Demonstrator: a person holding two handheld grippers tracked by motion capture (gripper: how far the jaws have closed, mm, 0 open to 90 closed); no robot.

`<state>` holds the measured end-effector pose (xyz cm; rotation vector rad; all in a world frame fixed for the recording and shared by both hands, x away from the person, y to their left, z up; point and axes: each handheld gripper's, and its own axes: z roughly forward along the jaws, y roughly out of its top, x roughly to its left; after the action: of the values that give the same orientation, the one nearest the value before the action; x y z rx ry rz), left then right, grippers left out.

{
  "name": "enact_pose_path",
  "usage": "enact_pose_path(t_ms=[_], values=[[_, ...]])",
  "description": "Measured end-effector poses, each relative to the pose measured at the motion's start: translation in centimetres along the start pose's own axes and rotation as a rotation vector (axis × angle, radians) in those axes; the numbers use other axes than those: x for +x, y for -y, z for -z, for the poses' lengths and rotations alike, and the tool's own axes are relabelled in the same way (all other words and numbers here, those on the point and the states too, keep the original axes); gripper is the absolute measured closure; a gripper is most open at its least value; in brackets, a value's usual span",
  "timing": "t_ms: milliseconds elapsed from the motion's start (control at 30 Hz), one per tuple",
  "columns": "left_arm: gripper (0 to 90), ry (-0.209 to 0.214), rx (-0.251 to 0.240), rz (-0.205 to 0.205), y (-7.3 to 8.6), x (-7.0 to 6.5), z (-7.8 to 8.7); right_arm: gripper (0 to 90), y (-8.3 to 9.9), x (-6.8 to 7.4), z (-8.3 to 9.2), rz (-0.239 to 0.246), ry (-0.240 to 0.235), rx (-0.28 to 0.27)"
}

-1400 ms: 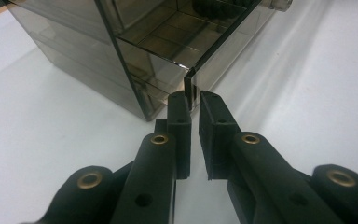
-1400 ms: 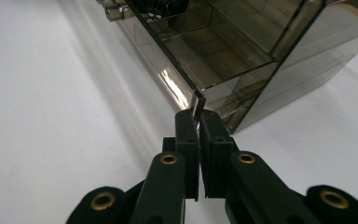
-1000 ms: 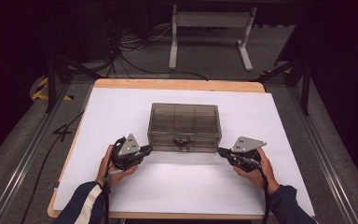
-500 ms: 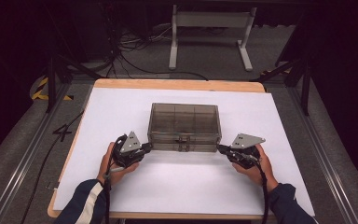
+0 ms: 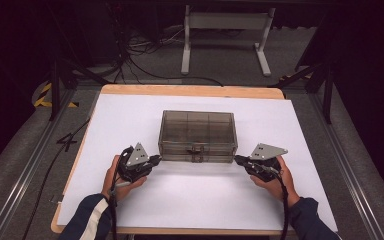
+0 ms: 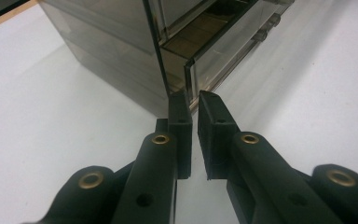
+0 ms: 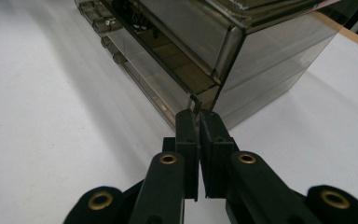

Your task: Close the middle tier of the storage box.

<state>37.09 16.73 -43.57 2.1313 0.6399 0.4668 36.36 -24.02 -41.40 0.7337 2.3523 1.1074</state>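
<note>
A smoky see-through plastic box (image 5: pixel 198 131) with inner compartments sits at the middle of the white table top (image 5: pixel 130 115). My left gripper (image 5: pixel 159 158) lies at the box's front left corner, my right gripper (image 5: pixel 237 159) at its front right corner. In the left gripper view the box (image 6: pixel 121 42) has its thin front panel edge (image 6: pixel 187 77) running down into my left gripper (image 6: pixel 194 100), whose jaws are nearly together on it. In the right gripper view the box (image 7: pixel 261 56) has a thin panel edge (image 7: pixel 195 103) standing between the closed jaws of my right gripper (image 7: pixel 198 116).
Two latches (image 5: pixel 197 151) sit at the middle of the box's front. The table's wooden rim (image 5: pixel 190 90) shows at the back. Beyond it stand a white frame (image 5: pixel 225 30) and floor cables (image 5: pixel 135 55). Metal rails (image 5: pixel 25 170) flank the table.
</note>
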Motion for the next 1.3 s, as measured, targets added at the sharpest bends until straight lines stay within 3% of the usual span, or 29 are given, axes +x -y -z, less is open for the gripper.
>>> enact_pose_path(t_ms=[200, 433, 967, 1300], values=[[88.2, 0.045, -0.021, -0.013, 0.1, -0.5, 0.4, 90.0, -0.1, 0.5, 0.5, 0.021, -0.006, -0.006], [89.3, 0.051, -0.032, -0.024, -0.6, -1.1, -0.5, 90.0, -0.3, 0.9, 0.2, 0.033, -0.011, -0.012], [88.6, -0.009, -0.018, -0.026, -1.1, -0.4, -2.0, 90.0, -0.5, 0.8, -0.9, 0.03, 0.018, -0.01], [88.6, 0.016, -0.014, -0.04, -1.5, -0.5, -2.6, 90.0, -0.5, 0.4, -1.2, 0.019, 0.034, -0.003]])
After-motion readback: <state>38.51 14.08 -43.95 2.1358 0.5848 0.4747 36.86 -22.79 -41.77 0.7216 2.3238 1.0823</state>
